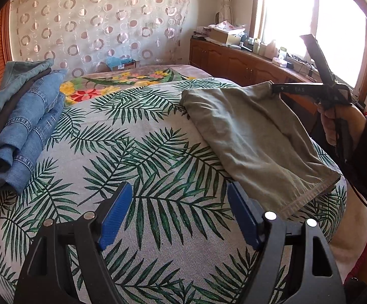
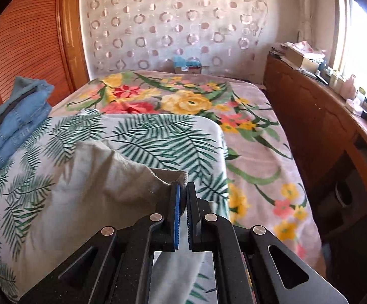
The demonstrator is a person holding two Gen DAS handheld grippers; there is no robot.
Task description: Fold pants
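While lying on the leaf-print cover [image 1: 143, 136], soft, light pants [image 1: 254, 136] sagging from right gripper [image 2: 182, 192], pinching a far corner; left gripper [image 1: 179, 217] hovering spread, empty; likely needing hem [image 1: 310, 197] grip.

Both cameras ride low behind their own fingers, tilted down over the bed [image 1: 158, 152] toward the wall curtain with the ring pattern [image 1: 95, 25]. The left wrist view sits close above the palm-leaf sheet [image 1: 143, 136], its blue pads [image 1: 115, 215] at the bottom edge, and takes in the right hand-held gripper [image 1: 276, 88] at its right. The right wrist view looks from further right, over the floral blanket [image 2: 259, 152] and along the wooden cabinet [image 2: 310, 116]. Both share the grey-green pants [image 1: 254, 136], the stack of folded jeans [image 2: 19, 124] at left and the window side.
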